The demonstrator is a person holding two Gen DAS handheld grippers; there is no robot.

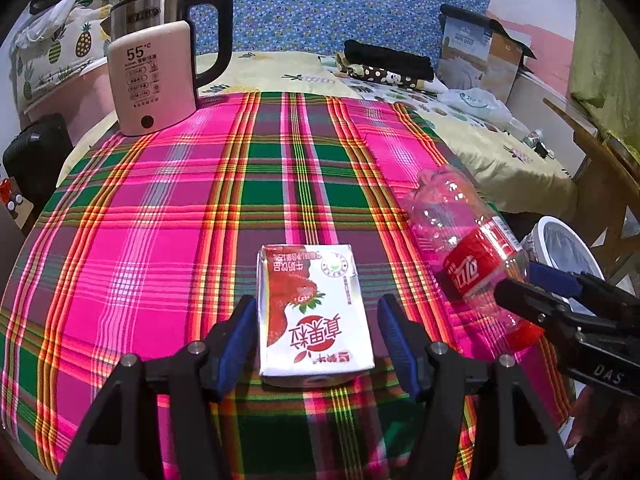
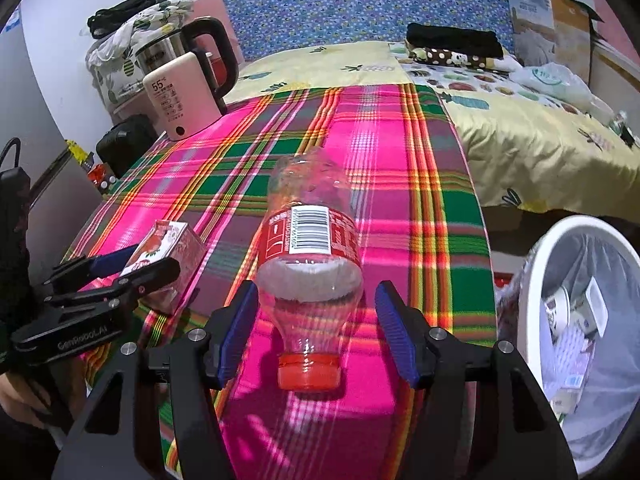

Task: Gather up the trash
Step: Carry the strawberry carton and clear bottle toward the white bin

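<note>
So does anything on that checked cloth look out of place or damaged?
The plastic bottle lies on its side, empty and crumpled at the far end, cap toward the right gripper. The milk carton lies flat. No spill shows.

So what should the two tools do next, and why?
Probably squeeze shut. The left tool is open with the strawberry milk carton lying between its fingers, and the right tool is open around the neck of the empty cola bottle, which lies on the plaid cloth. Neither is gripped yet. The white bin, already holding trash, waits off the table's right edge.
</note>
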